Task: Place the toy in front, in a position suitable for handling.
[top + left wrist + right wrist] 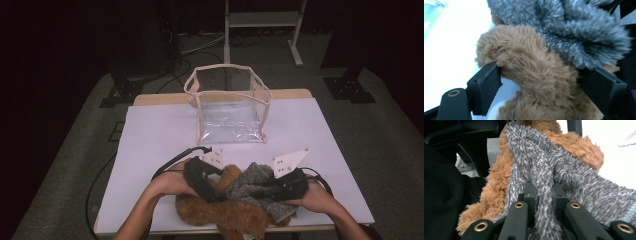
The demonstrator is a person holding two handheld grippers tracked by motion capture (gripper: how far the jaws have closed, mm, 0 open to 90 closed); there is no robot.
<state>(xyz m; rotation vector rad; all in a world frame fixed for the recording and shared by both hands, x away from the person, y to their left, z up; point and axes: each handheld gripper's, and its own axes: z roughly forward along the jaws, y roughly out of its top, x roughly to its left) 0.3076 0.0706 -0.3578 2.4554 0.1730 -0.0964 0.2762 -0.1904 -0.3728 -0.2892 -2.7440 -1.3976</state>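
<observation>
A: Which step is in hand?
B: The grey sock (541, 182) is clamped by the right gripper (544, 195) at the table's (150, 145) near edge, atop the brown sock (534, 75); the left gripper (536, 85) is spread around the brown sock; a firm closing seems called for next.

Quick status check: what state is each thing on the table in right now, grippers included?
Clear plastic bag with cream trim: upright, top open, empty.
Fluffy brown fabric item: bunched at the table's near edge, between the left gripper's open jaws.
Fuzzy grey sock: lying over the brown item, pinched by the shut right gripper.

Sock (260, 187) on fleece (225, 212), seemingly overlapping
</observation>
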